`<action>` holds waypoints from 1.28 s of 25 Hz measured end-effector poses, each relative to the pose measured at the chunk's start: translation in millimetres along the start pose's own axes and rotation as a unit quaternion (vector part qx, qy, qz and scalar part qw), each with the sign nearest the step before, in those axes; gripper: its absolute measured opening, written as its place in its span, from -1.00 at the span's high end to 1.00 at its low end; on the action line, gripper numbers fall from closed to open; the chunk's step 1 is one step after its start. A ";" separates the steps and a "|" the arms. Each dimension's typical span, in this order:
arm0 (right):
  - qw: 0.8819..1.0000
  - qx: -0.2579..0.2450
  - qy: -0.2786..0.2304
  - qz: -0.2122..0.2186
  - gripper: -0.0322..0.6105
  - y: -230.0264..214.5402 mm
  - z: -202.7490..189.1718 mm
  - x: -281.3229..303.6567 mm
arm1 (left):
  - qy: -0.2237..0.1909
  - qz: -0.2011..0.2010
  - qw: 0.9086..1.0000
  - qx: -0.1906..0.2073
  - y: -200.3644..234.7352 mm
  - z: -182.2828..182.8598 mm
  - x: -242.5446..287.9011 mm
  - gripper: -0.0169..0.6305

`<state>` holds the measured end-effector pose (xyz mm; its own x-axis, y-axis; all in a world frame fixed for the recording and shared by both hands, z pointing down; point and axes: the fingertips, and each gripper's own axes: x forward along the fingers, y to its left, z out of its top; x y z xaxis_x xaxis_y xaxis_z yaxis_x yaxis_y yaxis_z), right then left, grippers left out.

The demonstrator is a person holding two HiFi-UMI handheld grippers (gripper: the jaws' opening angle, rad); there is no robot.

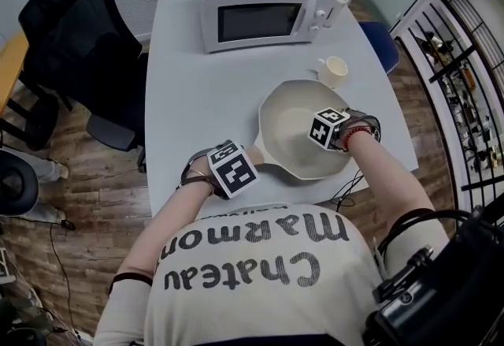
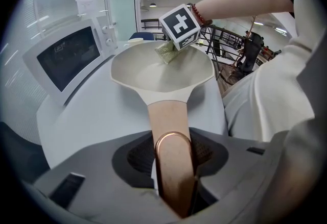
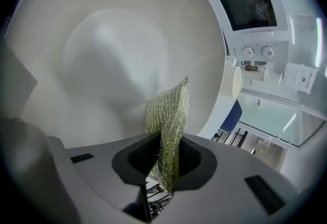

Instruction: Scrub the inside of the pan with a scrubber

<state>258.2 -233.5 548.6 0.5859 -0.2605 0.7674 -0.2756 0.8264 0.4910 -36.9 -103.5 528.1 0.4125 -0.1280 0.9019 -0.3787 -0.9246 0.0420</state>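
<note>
Jaws clamped: your left gripper [image 2: 173, 172] on the pan [image 1: 290, 109] handle [image 2: 167, 116], right gripper [image 3: 166, 167] on the scrubber [image 3: 168, 108].
Pan sits at the worktop's [image 1: 197, 61] 5 o'clock, scrubber by its 3 o'clock wall; scrubbing looks unfinished.

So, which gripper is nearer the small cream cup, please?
Right. The right gripper, holding a green mesh scrubber, is inside the cream pan beside the cup; the left gripper grips the pan's wooden handle, farther away.
</note>
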 end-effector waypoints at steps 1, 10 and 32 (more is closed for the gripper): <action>1.000 0.001 -0.007 -0.008 0.72 -4.9 1.5 -1.3 | 0.000 0.000 1.000 0.001 0.2 -0.5 -0.1 0.45; 0.995 0.015 -0.070 -0.072 0.72 -34.1 6.2 -15.6 | 0.008 0.000 1.000 0.016 -0.1 -1.8 0.1 0.44; 0.640 0.326 -0.236 0.655 0.72 129.5 117.5 -166.9 | 0.008 -0.005 1.000 -0.005 -2.0 1.7 -2.3 0.47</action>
<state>35.2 -141.7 532.5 -0.7249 0.1941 0.6610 -0.6446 0.1474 -0.7502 -35.7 -102.0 525.2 0.4033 -0.1127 0.9081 -0.3823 -0.9224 0.0553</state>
